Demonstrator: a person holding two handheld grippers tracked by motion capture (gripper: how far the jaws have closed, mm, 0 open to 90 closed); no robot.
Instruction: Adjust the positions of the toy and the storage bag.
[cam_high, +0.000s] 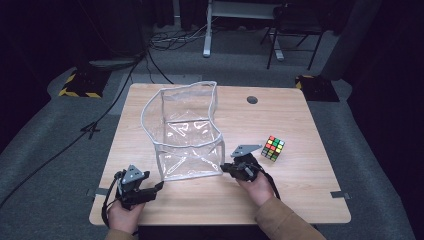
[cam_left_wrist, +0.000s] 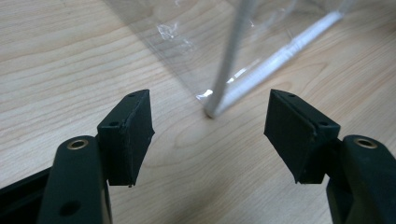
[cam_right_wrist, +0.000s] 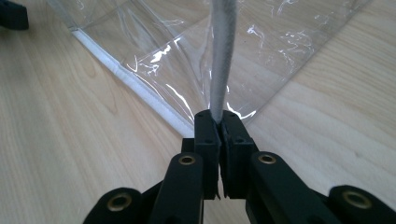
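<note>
A clear plastic bag (cam_high: 185, 130) with white piping stands open on the wooden table (cam_high: 300, 200). My right gripper (cam_high: 226, 168) is at the bag's front right corner. In the right gripper view it (cam_right_wrist: 219, 122) is shut on the upright white corner seam (cam_right_wrist: 222, 60), low near the tabletop. My left gripper (cam_high: 158, 187) lies just short of the bag's front left corner. Its jaws (cam_left_wrist: 210, 135) stand apart with bare wood between them, and the bag's corner seam (cam_left_wrist: 229, 70) rises a little beyond the pads. A multicoloured puzzle cube (cam_high: 273, 148) sits on the table to the right of the bag.
A round cable hole (cam_high: 252, 99) is in the table's far edge. Beyond the table are a chair (cam_high: 295, 30), a desk leg (cam_high: 207, 30) and cables on the grey floor. Bare wood lies to the right and front of the bag.
</note>
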